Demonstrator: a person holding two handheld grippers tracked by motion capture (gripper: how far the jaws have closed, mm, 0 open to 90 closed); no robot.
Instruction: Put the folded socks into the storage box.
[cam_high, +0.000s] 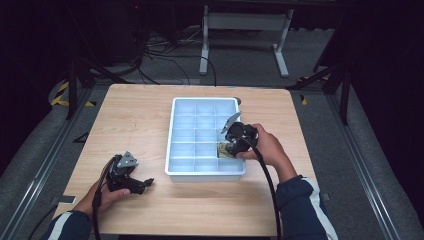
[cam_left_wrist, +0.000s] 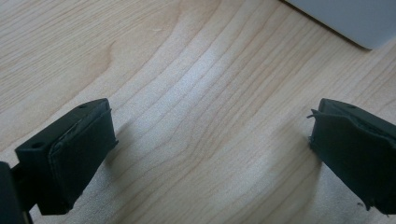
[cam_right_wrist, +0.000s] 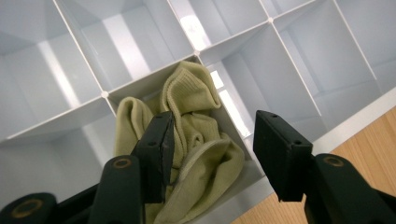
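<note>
A pale yellow-green sock lies bunched in one compartment of a white divided tray. My right gripper hangs over it with its jaws apart; one jaw presses against the sock's folds and the other stands clear near the tray's rim. In the high view the sock sits in a right-hand compartment near the front of the tray, under the right gripper. My left gripper rests low over the wooden table, left of the tray. Its jaws are wide apart around bare wood.
The tray's other compartments look bare. A corner of the tray shows ahead of the left gripper. Cables trail from both grippers toward the near table edge. Beyond the table are a grey floor and a white frame.
</note>
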